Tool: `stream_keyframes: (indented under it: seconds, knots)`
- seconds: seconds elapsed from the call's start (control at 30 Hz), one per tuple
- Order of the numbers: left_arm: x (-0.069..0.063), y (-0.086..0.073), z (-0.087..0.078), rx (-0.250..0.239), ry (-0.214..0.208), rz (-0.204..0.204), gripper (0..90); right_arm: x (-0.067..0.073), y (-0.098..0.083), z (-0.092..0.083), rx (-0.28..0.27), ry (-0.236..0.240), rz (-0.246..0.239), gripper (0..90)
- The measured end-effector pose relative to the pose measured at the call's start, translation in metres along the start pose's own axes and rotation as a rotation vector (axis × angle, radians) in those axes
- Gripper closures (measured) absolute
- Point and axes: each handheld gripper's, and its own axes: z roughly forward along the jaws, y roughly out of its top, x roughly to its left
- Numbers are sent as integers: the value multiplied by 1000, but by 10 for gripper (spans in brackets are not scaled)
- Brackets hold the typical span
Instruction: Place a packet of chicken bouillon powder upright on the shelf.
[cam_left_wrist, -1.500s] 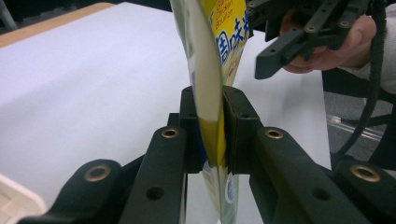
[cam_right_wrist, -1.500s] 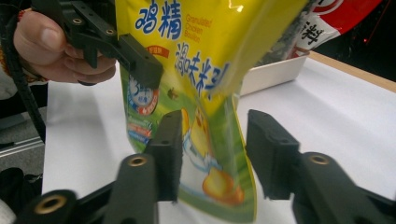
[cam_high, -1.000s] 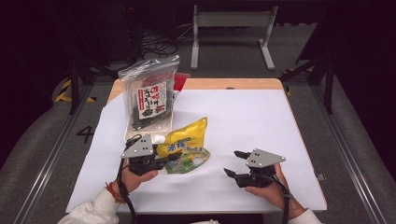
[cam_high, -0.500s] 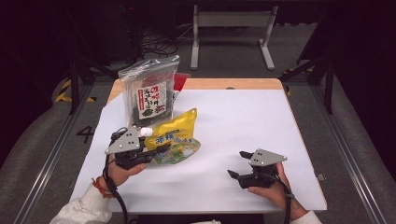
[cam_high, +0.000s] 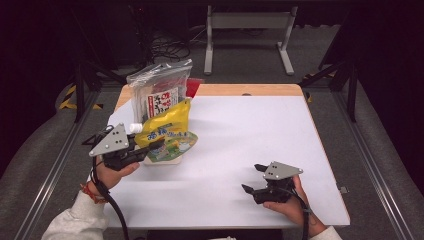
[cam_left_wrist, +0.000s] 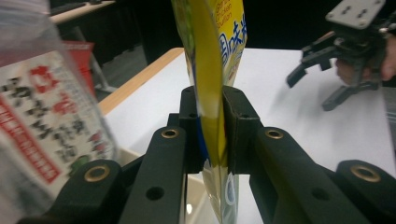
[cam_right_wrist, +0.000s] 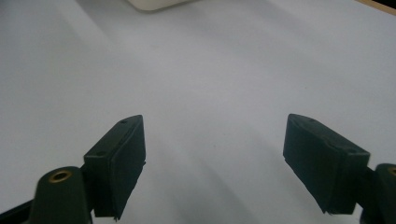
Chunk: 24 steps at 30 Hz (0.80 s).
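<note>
You have printed matter on two items. The yellow pouch (cam_left_wrist: 219, 56) carries blue East Asian characters and a line of small Latin lettering, too blurred to read. The clear bag (cam_left_wrist: 46, 116) bears a white label with red and dark characters, also illegible.

Table's (cam_high: 240, 135) right half open; packets (cam_high: 162, 107) left

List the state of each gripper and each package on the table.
Left gripper: shut on the yellow pouch.
Right gripper: open, holding nothing, over bare table.
Yellow pouch: pinched at its edge, lifted and tilted.
Clear bag: standing upright behind the pouch, untouched.
</note>
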Motion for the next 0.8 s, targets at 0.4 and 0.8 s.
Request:
stream_keyframes:
  seconds: [0.4, 0.8]
  knots:
    - [24, -4, -3, 15, 41, 55, 798, 2, -2, 6, 16, 12, 0, 207]
    - [43, -21, 5, 129, -59, 57, 799, 2, -2, 7, 17, 29, 20, 206]
